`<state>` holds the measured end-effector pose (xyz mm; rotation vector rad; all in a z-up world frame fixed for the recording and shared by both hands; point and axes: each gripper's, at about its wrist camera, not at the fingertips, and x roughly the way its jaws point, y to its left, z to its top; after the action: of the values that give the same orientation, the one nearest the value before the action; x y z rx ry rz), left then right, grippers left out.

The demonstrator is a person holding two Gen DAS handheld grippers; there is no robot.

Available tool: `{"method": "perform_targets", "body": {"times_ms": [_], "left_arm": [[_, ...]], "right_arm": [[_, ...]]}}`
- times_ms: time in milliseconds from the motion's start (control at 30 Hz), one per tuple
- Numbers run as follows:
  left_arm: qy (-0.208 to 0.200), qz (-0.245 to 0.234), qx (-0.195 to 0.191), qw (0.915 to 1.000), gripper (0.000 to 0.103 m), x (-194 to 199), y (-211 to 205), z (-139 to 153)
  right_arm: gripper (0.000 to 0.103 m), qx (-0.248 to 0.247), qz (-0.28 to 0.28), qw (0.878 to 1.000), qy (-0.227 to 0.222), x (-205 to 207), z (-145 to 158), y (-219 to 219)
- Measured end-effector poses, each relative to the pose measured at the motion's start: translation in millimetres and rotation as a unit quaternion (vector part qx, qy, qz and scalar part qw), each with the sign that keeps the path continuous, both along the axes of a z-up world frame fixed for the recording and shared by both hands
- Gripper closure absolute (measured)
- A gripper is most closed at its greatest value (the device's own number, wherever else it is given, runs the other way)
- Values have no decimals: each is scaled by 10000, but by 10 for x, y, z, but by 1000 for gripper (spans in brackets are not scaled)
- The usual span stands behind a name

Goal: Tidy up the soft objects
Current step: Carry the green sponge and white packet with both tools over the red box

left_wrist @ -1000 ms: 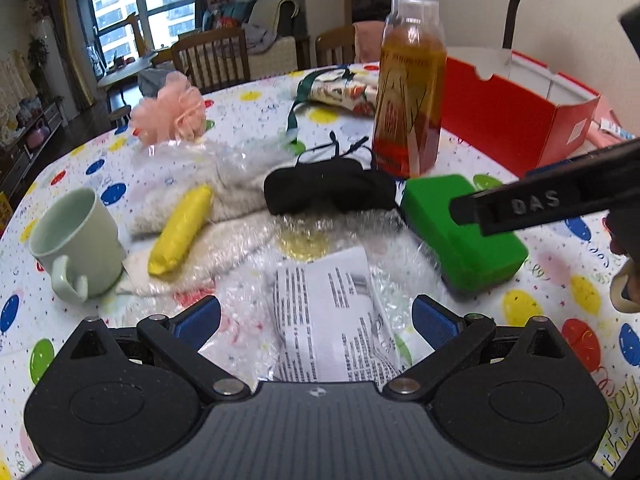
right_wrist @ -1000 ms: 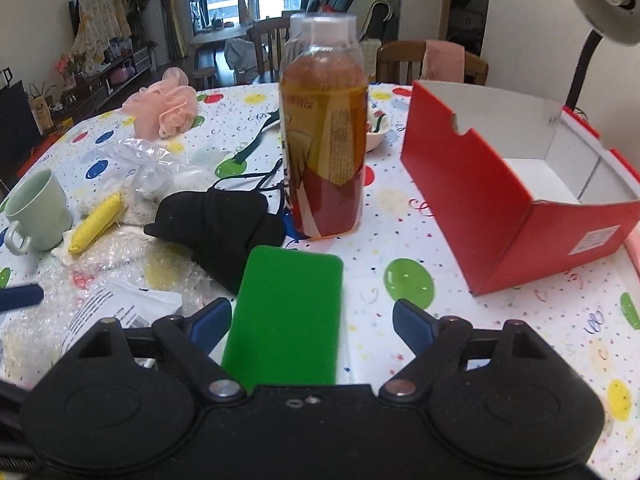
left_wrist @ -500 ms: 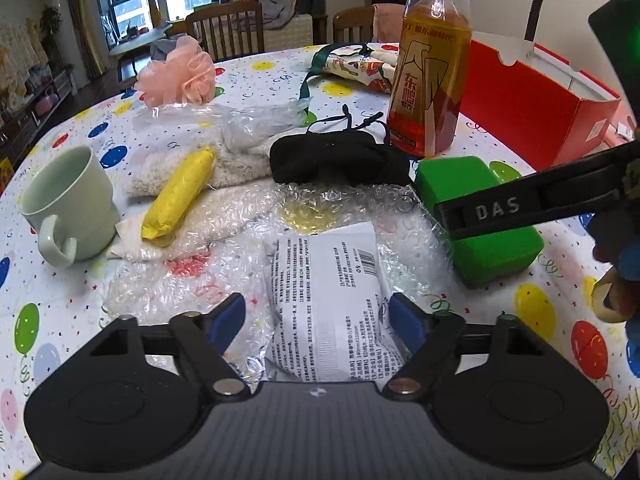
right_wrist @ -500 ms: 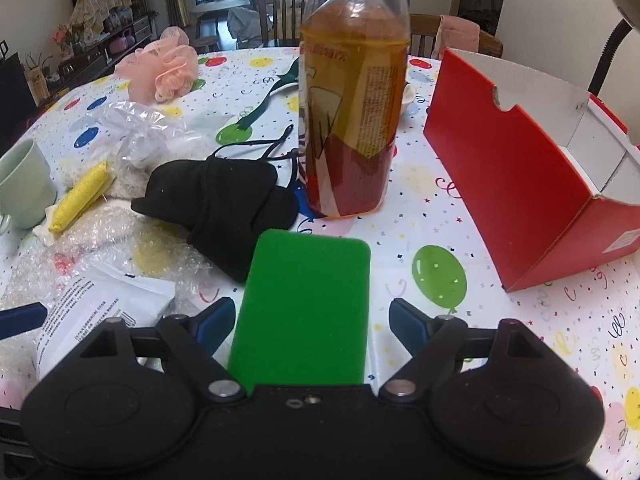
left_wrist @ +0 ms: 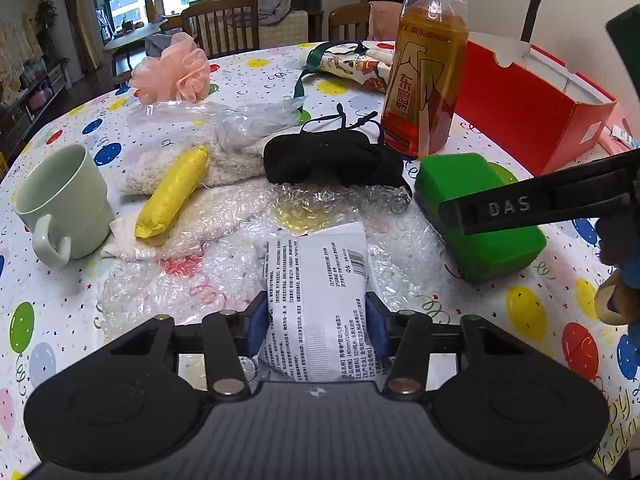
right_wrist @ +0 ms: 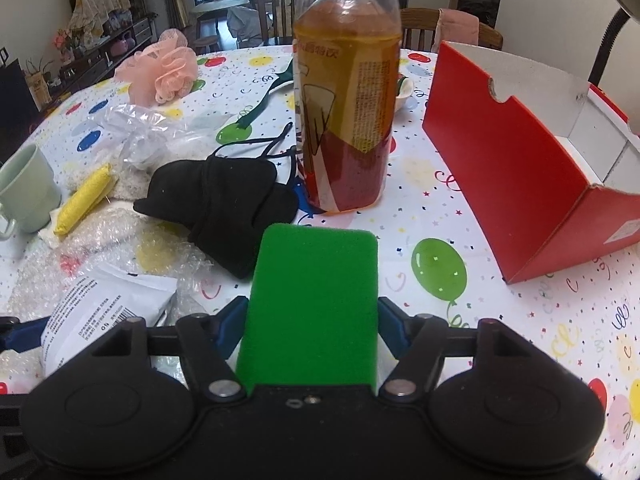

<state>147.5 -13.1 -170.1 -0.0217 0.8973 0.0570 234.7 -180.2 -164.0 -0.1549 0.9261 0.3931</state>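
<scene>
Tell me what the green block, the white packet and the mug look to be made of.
Green block: likely foam sponge, matte, fine-pored face, rounded corners.
White packet: seems a soft plastic-film pouch, slightly glossy, printed with text and a barcode, bulging between the left gripper's jaws.
Mug: probably glazed ceramic, pale green, smooth with a soft sheen and a thick rim.

Sponge: matt green foam, fine-pored. Packet: glossy white plastic film, printed. Bubble wrap: clear, shiny, crinkled. Mask: matt black cloth. Pouf: pink mesh, ruffled. Bottle: clear smooth plastic, glossy label. Box: red card, white matt inside. Mug: pale green, smooth glaze. Worktop cover: printed, slight sheen.
</scene>
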Motion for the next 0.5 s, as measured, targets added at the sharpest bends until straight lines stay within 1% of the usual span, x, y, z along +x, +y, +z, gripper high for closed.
{"method": "perform_targets", "body": {"times_ms": [133, 300, 500], "left_arm": [[-52, 25, -56, 10000, 56, -23, 18, 42], [-166, 100, -156, 9997, 56, -74, 67, 164], [-366, 184, -333, 9986, 56, -133, 115, 430]], "right_arm": [[36, 113, -18, 9999, -22, -41, 77, -75], [36, 309, 8, 9995, -39, -113, 231, -193], [36, 508, 152, 9986, -75, -234, 501, -317]]}}
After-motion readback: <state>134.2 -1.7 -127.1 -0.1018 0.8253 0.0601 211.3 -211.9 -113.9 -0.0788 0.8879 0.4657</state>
